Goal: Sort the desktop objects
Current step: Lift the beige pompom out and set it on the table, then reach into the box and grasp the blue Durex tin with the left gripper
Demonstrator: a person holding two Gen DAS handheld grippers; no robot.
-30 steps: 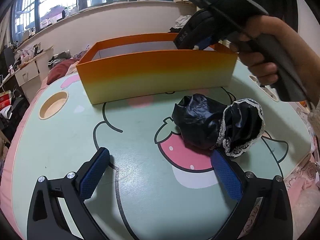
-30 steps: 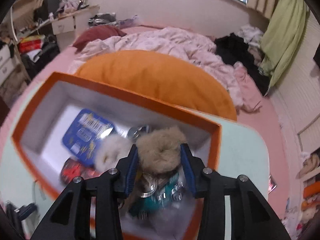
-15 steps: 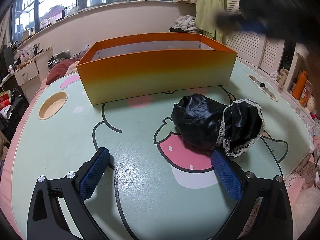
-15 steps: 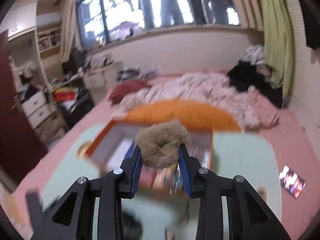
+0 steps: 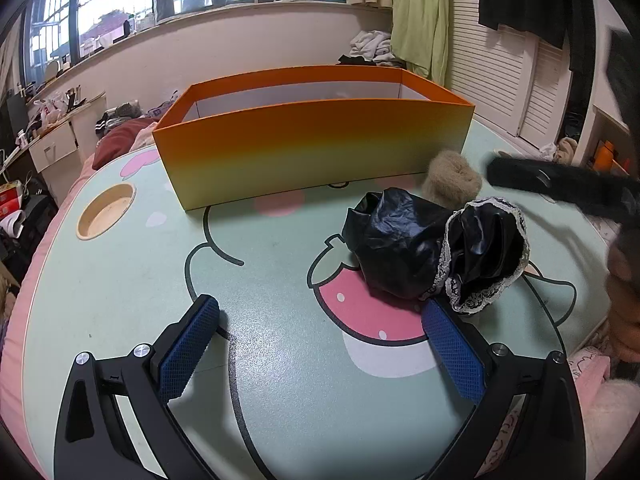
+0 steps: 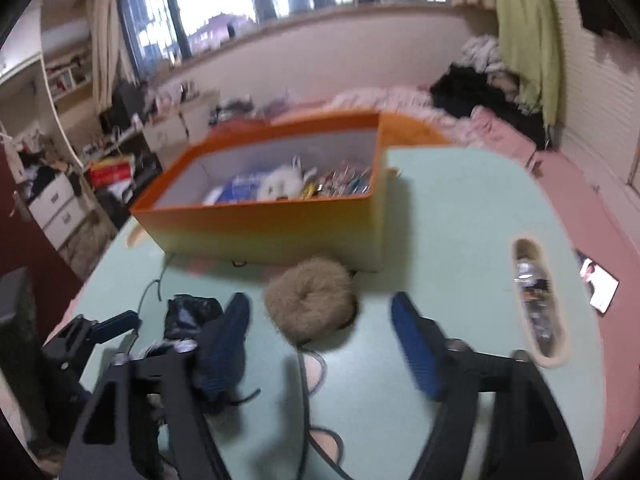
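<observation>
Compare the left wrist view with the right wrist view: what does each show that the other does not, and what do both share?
Only the left wrist view shows the round wooden cup recess in the table. Only the right wrist view shows the orange box's contents, such as a blue packet, and the open right gripper. Both show the orange cardboard box, the furry tan ring, the black lace-trimmed cloth and the open left gripper.

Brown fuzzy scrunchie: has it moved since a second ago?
Yes. The scrunchie left the right tongs above the orange box; now on the table outside it.

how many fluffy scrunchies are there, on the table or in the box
2: a brown one on the table in front of the orange box, a white one inside it. Others may be buried.
</observation>
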